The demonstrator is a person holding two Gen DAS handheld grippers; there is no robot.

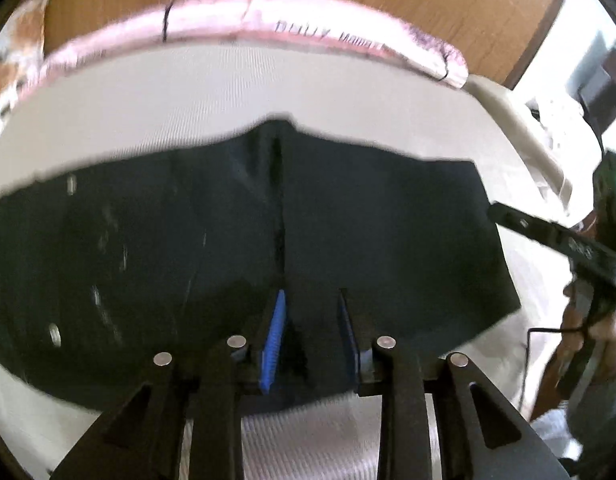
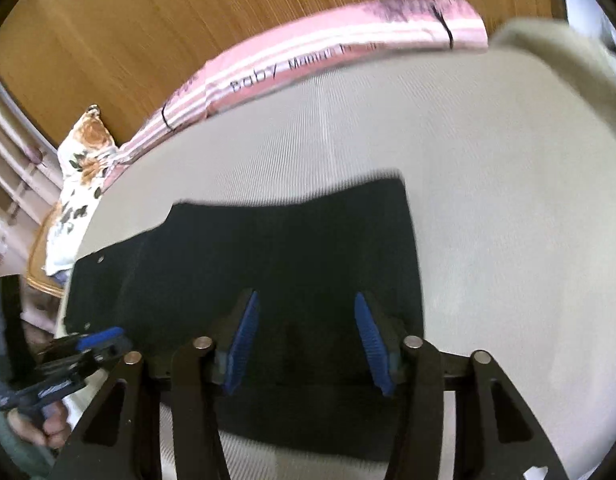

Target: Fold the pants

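Two grippers hover over one pair of dark pants, which lies spread flat on the pale ribbed bed sheet so that its outline is easy to read before a fold. We hold the left gripper low over the near edge of the garment, close to the centre seam; its jaws stand apart with nothing between the blue pads, so it is released. We judge it sits there to take the near hem or waist edge. The right gripper is likewise spread wide and empty, poised above the near part of the cloth toward its right-hand end, and in the left wrist view its finger reaches toward the pants' right edge. A pink striped blanket lies rolled along the far side of the bed against the wooden headboard, well apart from the pants, leaving room to fold. Both views are motion-blurred, so we cannot tell whether either gripper touches the fabric.
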